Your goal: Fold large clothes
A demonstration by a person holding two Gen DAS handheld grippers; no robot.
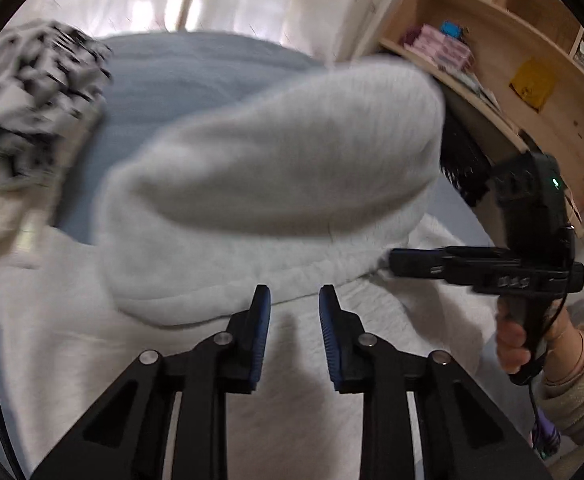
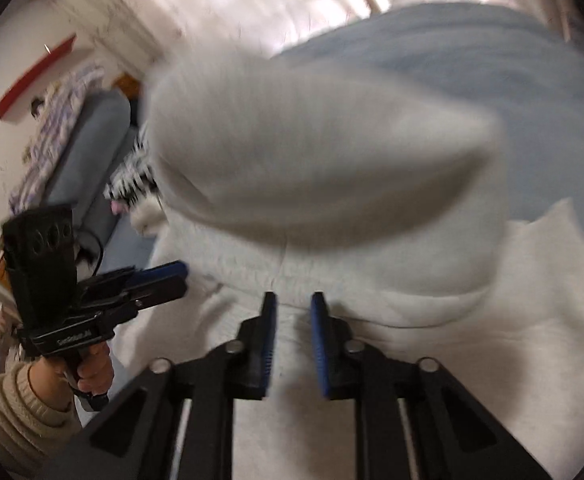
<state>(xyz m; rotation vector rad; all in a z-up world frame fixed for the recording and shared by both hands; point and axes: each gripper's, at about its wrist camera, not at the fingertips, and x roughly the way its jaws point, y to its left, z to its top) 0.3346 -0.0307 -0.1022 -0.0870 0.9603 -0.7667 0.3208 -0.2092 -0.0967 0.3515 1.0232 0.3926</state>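
The pale grey hoodie point(image 1: 252, 184) lies spread on the blue-covered bed point(image 1: 196, 76), and everything here can be placed from its hood, which bulges up in the middle of both views. The garment's long axis seems to run from the hood back toward the person, with the white body fabric lying under both tools.

The left tongs point(image 1: 294, 300) hover just short of the hood's lower rim, tips pointing straight at it, jaws parted by a moderate gap and holding nothing. The right tongs point(image 2: 294, 306) stand likewise on the near side of the hood point(image 2: 324, 168), aimed at the seam where hood meets body, jaws also apart and empty, set a little narrower than the left. In the left view the right tool comes in from the hood's right end, its tip touching or nearly touching the fabric there; motion blur makes that hard to settle. Both seem about equally near the rim, so I judge either could take the hood edge first, the next move turning on closing over that rim ahead.

A black-and-white patterned cloth point(image 1: 32, 112) lies left of the hood; wooden shelves point(image 1: 532, 60) stand to its right.

On the left tool's body there is small white lettering, too blurred to read.
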